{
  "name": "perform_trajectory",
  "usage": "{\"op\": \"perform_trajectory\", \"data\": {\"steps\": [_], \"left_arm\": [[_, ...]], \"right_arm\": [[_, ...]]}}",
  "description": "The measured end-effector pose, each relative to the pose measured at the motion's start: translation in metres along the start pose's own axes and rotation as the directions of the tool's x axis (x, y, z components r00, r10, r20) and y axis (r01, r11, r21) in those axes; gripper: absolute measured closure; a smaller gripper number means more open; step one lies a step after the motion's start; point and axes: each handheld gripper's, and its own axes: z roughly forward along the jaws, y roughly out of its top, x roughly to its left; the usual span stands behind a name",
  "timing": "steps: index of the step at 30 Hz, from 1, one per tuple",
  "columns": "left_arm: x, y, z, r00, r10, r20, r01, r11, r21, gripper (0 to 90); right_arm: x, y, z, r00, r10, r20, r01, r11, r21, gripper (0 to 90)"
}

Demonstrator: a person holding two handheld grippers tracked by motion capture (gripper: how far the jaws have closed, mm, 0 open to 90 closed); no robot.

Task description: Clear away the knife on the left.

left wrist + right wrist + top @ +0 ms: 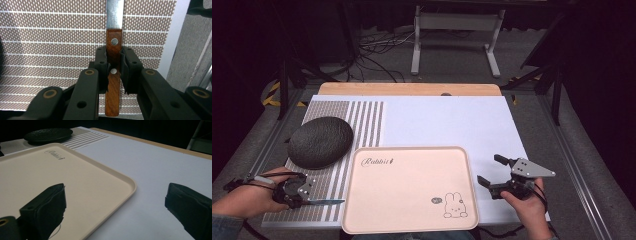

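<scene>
1. While the left gripper [114, 71] clamps the knife [113, 75] by its wooden handle, I keep the squeeze centred between the two rivets so the blade can't pivot.
2. Knife sits at 7 o'clock on the table, over the woven mat [362, 120], blade pointing toward the tray [409, 187] at 6.
3. I'd lift straight and level, blade flat, clear of the tray rim before any swing. My call, not seen: a grip this far back on the handle may droop at the tip.
4. Right gripper [494, 172] hovers at 4 o'clock with jaws apart, nothing between them, off the tray's right edge.
5. Left gripper view gives what the high view can't: pads pressed on both handle sides, rivets, steel starting just past the jaws.
6. High view gives the layout instead: dark oval stone [320, 141] at 9, tray's rabbit print, both hands.
7. Right gripper view adds the low angle on the tray rim [130, 185] and bare white sheet [150, 170].
</scene>
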Motion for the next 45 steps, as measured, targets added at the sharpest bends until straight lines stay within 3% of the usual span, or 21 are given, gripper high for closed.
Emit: {"op": "perform_trajectory", "data": {"steps": [8,13,17,18,22,26,27,28,30,31,32,37,39,42,43,44,45], "left_arm": [[0.001,-0.003,0.0,0.9998,-0.019,0.009,0.019,0.9995,-0.024,77.2],[0.003,-0.006,-0.002,0.998,-0.063,0.007,0.063,0.9978,0.022,77.4],[0.002,-0.013,-0.01,0.9951,-0.099,0.004,0.099,0.9951,-0.006,77.5],[0.002,-0.018,-0.014,0.9916,-0.128,0.023,0.128,0.9909,-0.039,77.5],[0.002,-0.023,-0.022,0.9847,-0.172,0.03,0.173,0.983,-0.061,77.5],[0.002,-0.028,-0.033,0.9727,-0.227,0.048,0.231,0.9641,-0.13,77.5],[0.003,-0.029,-0.037,0.9595,-0.271,0.076,0.281,0.9451,-0.167,77.5],[0.003,-0.029,-0.038,0.9546,-0.283,0.093,0.296,0.9361,-0.19,77.5],[0.003,-0.029,-0.04,0.9532,-0.288,0.093,0.301,0.9334,-0.196,77.4],[0.004,-0.028,-0.043,0.9355,-0.331,0.124,0.351,0.9133,-0.207,77.5],[0.004,-0.028,-0.043,0.9355,-0.331,0.124,0.351,0.9133,-0.207,77.4],[0.006,-0.024,-0.054,0.8993,-0.397,0.184,0.434,0.8615,-0.264,77.5],[0.007,-0.022,-0.057,0.8917,-0.412,0.188,0.451,0.8466,-0.283,77.4],[0.009,-0.017,-0.058,0.8662,-0.453,0.212,0.498,0.8128,-0.302,77.4],[0.01,-0.016,-0.059,0.8538,-0.468,0.228,0.519,0.7968,-0.309,77.4],[0.01,-0.013,-0.06,0.8446,-0.476,0.245,0.534,0.7857,-0.313,77.5],[0.011,-0.01,-0.06,0.8446,-0.476,0.246,0.534,0.7855,-0.313,77.4]], "right_arm": [[0.0,0.0,0.0,1.0,0.003,0.002,-0.003,1.0,-0.002,4.1],[0.0,0.0,0.0,1.0,0.001,0.002,-0.001,1.0,-0.005,4.3],[-0.001,0.0,0.0,1.0,0.005,0.003,-0.005,1.0,-0.005,4.3],[-0.001,0.0,0.001,1.0,0.004,0.001,-0.004,1.0,-0.006,4.3],[0.0,0.0,0.0,1.0,0.004,0.004,-0.004,1.0,-0.009,4.3],[-0.001,0.001,-0.001,1.0,0.007,0.006,-0.007,1.0,-0.013,4.3],[-0.001,0.0,-0.001,1.0,0.007,0.007,-0.007,1.0,-0.013,4.3],[-0.001,0.001,-0.001,0.9999,0.007,0.008,-0.007,1.0,-0.013,4.3],[-0.001,0.001,-0.001,0.9999,0.006,0.009,-0.006,1.0,-0.012,4.3],[-0.001,0.001,-0.001,1.0,0.004,0.009,-0.004,1.0,-0.013,4.3],[-0.001,0.001,-0.001,1.0,0.004,0.009,-0.004,1.0,-0.013,4.3],[-0.001,0.001,-0.001,0.9999,0.008,0.009,-0.008,1.0,-0.016,4.3],[0.0,0.001,-0.001,0.9999,0.006,0.008,-0.006,1.0,-0.015,4.3],[0.0,0.001,-0.001,0.9999,0.004,0.009,-0.004,1.0,-0.013,4.5],[0.0,0.001,-0.001,0.9999,0.004,0.009,-0.004,1.0,-0.013,4.5],[0.0,0.001,-0.001,0.9999,0.003,0.01,-0.003,1.0,-0.012,4.5],[0.0,0.001,-0.001,1.0,0.004,0.008,-0.004,1.0,-0.012,4.6]]}}
